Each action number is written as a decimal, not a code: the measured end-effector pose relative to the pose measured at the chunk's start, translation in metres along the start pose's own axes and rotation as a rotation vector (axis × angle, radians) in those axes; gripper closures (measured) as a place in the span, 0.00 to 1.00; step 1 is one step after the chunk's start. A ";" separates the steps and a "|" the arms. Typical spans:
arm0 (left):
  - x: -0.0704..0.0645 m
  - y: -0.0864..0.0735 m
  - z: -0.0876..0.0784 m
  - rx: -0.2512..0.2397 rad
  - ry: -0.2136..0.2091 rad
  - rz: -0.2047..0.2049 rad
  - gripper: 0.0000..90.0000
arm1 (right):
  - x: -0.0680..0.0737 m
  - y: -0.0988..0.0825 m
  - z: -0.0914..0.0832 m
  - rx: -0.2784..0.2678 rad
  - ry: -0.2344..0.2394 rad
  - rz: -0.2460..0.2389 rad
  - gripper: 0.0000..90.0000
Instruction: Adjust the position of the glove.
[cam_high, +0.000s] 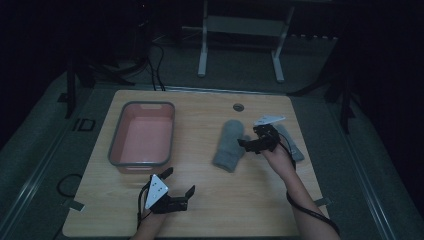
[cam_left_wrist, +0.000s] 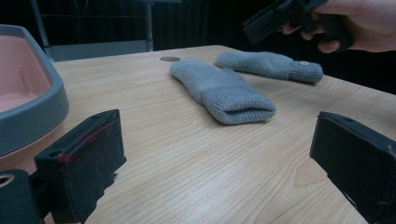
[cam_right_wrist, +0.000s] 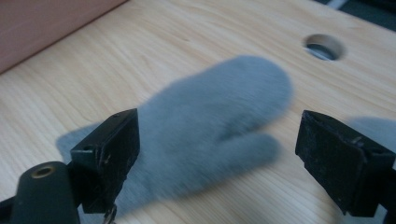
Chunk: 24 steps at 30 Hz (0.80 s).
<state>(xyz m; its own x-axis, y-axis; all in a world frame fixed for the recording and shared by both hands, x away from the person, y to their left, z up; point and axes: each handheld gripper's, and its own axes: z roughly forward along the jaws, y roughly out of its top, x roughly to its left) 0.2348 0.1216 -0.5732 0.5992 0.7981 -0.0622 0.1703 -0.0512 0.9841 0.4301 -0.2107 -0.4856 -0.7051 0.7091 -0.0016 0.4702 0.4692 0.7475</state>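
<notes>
From the high view, 2 grey mittens are lying on the right half of the wooden table (cam_high: 210, 200). The nearer mitten (cam_high: 230, 145) is resting just right of the table's centre, cuff pointing toward 6 o'clock. The farther mitten (cam_high: 294, 145) is lying at 3 o'clock from it, partly hidden behind the person's right hand. The right gripper (cam_high: 251, 145) is hovering between the 2 mittens, jaws spread wide and holding nothing, pointing toward 9 o'clock at the nearer mitten's thumb side. The left gripper (cam_high: 180, 181) is sitting near the table's front edge at about 7 o'clock from the centre, jaws also spread wide and empty. A pink tub (cam_high: 142, 135) with a grey rim is standing at 9 o'clock from the centre, just beyond the left gripper. A round cable hole (cam_high: 238, 107) is showing near the table's far edge at 12 o'clock.

In the left gripper view, the 2 black jaws are standing far apart with bare wood between them. The nearer mitten (cam_left_wrist: 222, 91) is lying ahead at 12 o'clock, cuff end toward the camera, and the farther mitten (cam_left_wrist: 271, 65) is lying behind it at 1 o'clock, apart from it. The tub's rim (cam_left_wrist: 42, 105) is curving in at 9 o'clock. The right gripper, held in a hand (cam_left_wrist: 359, 25), is hanging above the farther mitten at 2 o'clock.

In the right gripper view, the jaws are gaping wide above the nearer mitten (cam_right_wrist: 210, 121), which is appearing blurred, thumb pointing toward 3 o'clock. The cable hole (cam_right_wrist: 323, 48) is sitting at 1 o'clock.
</notes>
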 end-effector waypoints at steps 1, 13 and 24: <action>0.000 0.000 0.000 0.000 -0.001 0.000 0.04 | 0.001 0.002 0.004 0.000 0.012 0.006 0.15; -0.001 0.000 0.000 -0.003 0.000 0.007 0.04 | 0.007 0.009 0.047 0.064 -0.011 -0.050 0.25; 0.000 0.000 0.000 -0.002 -0.003 0.003 0.04 | 0.004 -0.002 0.075 0.146 -0.007 -0.074 0.46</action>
<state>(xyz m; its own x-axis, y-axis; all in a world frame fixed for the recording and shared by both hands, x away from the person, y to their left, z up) 0.2349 0.1213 -0.5732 0.6024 0.7960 -0.0595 0.1667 -0.0526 0.9846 0.4662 -0.1698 -0.5370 -0.7369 0.6735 -0.0582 0.4896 0.5911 0.6410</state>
